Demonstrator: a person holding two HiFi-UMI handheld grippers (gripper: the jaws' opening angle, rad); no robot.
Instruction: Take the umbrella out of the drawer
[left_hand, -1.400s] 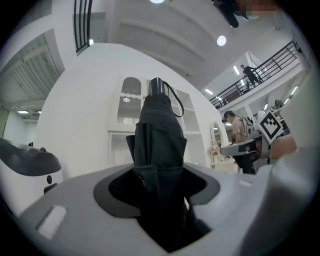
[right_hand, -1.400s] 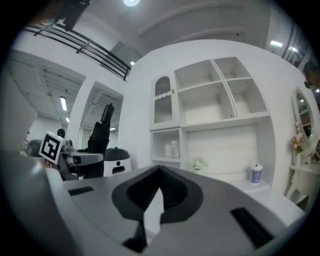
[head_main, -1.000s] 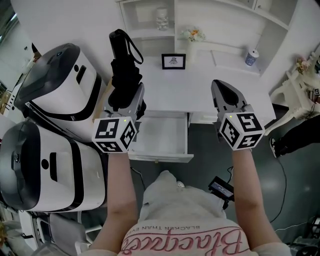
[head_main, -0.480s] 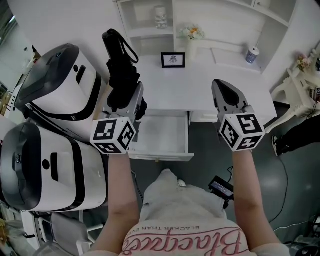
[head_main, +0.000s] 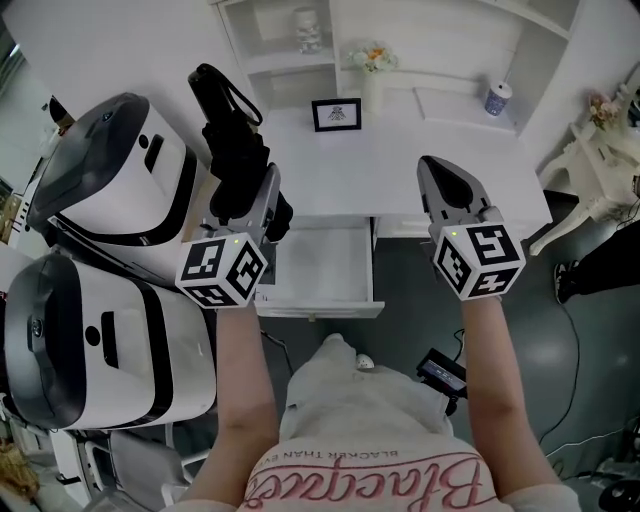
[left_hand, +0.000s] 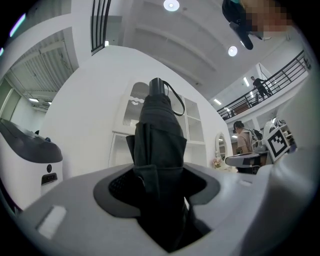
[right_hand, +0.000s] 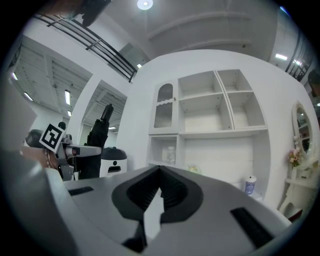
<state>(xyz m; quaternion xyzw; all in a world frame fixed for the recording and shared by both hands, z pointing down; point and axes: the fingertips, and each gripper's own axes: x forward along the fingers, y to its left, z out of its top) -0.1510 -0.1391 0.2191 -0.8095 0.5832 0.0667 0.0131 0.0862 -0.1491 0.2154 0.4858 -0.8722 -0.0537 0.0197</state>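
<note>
Your left gripper is clamped on the folded black umbrella, which stands upright, strap end up, already clear above the open drawer; right gripper is closed, empty, well apart

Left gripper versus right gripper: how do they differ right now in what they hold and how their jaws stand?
The left gripper is clamped on the folded black umbrella; the right gripper holds nothing. The left gripper's jaws stand apart around the umbrella's body; the right gripper's jaws are closed together. The left gripper is left of the open drawer, the right gripper to its right. Both point forward toward the white desk.
</note>
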